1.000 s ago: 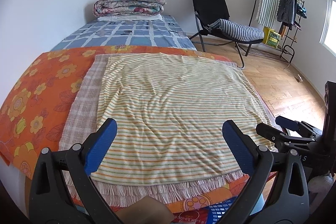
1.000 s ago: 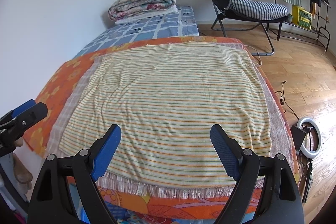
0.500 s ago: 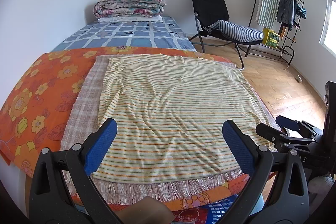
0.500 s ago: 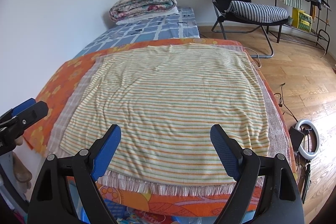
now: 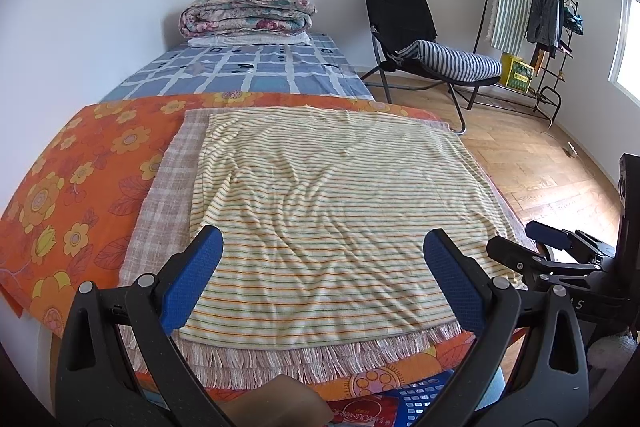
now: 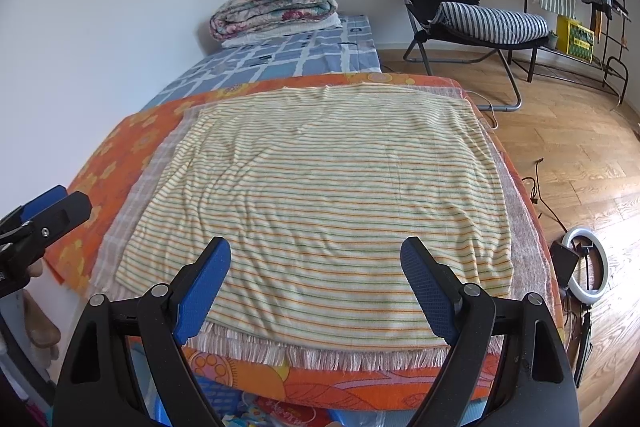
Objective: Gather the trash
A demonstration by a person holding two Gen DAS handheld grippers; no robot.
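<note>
A yellow striped cloth (image 5: 332,203) lies flat on a fringed checked cloth and an orange flowered sheet (image 5: 80,171) over a low table; it also shows in the right wrist view (image 6: 332,199). My left gripper (image 5: 324,267) is open and empty above the cloth's near edge. My right gripper (image 6: 316,275) is open and empty beside it. A blue basket (image 5: 424,393) with red printed packaging (image 5: 360,409) sits below the near edge, partly hidden. No loose trash shows on the cloth.
A bed with a blue checked sheet (image 5: 248,71) and folded quilt (image 5: 248,13) lies behind. A black folding chair (image 5: 432,47) and clothes rack (image 5: 532,19) stand right on the wood floor. A ring light (image 6: 588,259) and cables lie by the table's right side.
Both grippers have drawn back slightly from the table, so a bit more of the near edge and the basket below shows. Jaws stay open.
</note>
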